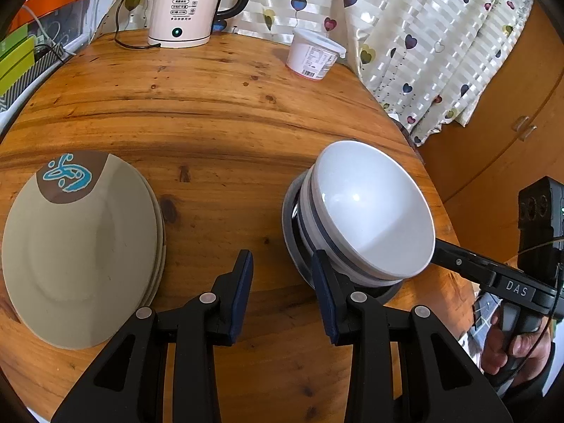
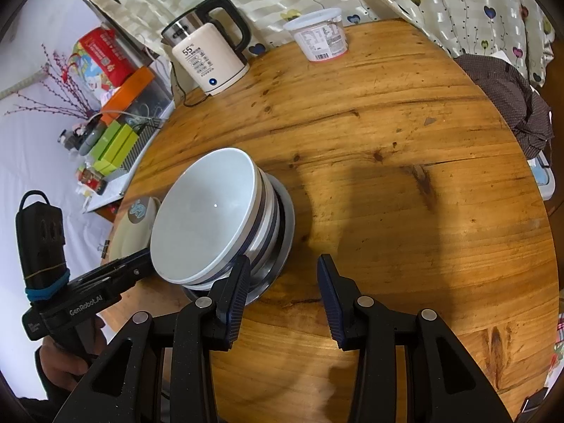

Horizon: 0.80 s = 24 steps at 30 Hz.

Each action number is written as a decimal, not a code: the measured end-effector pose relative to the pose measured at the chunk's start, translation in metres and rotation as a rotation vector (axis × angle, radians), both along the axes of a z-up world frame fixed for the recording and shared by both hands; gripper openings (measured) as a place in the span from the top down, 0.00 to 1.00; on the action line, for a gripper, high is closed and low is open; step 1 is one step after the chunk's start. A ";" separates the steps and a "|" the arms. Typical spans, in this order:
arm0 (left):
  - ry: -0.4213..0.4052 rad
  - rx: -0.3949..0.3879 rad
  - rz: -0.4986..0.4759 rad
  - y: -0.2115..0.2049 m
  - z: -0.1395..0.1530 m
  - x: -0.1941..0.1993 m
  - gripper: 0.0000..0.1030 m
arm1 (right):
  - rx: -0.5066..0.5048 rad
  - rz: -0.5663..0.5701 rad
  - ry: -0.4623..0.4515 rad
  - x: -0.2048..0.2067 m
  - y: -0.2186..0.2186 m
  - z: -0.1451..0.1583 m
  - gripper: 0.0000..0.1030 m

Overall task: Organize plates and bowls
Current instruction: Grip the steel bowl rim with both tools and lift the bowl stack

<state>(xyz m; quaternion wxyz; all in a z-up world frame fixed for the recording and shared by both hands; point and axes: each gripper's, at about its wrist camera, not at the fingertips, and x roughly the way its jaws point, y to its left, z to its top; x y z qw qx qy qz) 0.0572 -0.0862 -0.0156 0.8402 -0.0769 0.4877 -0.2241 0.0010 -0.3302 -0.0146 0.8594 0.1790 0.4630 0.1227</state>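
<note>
A stack of white bowls with dark bands (image 1: 373, 211) sits in a metal dish (image 1: 292, 232) on the round wooden table (image 1: 211, 105); it also shows in the right wrist view (image 2: 208, 218). A stack of beige plates with a brown and blue motif (image 1: 81, 253) lies to the left, partly hidden behind the bowls in the right wrist view (image 2: 132, 236). My left gripper (image 1: 282, 282) is open and empty between plates and bowls, its right finger beside the bowl stack. My right gripper (image 2: 283, 285) is open and empty, its left finger (image 2: 236, 289) close against the bowl stack.
A cream electric kettle (image 1: 187, 7) with its cord stands at the table's back. A white lidded tub (image 1: 313, 54) stands near the back edge. A heart-print curtain (image 1: 423, 35) hangs behind. Boxes and clutter (image 2: 116, 105) sit left of the table; a dark cloth (image 2: 511, 102) lies at its right edge.
</note>
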 end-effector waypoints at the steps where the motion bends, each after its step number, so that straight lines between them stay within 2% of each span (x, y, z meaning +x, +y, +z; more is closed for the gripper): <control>1: 0.001 0.000 0.001 0.000 0.000 0.001 0.65 | 0.000 -0.001 0.000 0.001 -0.001 0.001 0.62; 11: 0.008 0.000 0.006 0.001 -0.001 0.005 0.65 | 0.002 0.000 0.000 0.001 -0.002 0.001 0.62; 20: 0.028 -0.062 0.011 0.009 -0.003 0.007 0.65 | 0.051 -0.005 -0.007 0.003 -0.012 0.001 0.62; 24: 0.032 -0.082 0.012 0.011 -0.003 0.008 0.65 | 0.079 -0.006 -0.004 0.004 -0.017 -0.002 0.71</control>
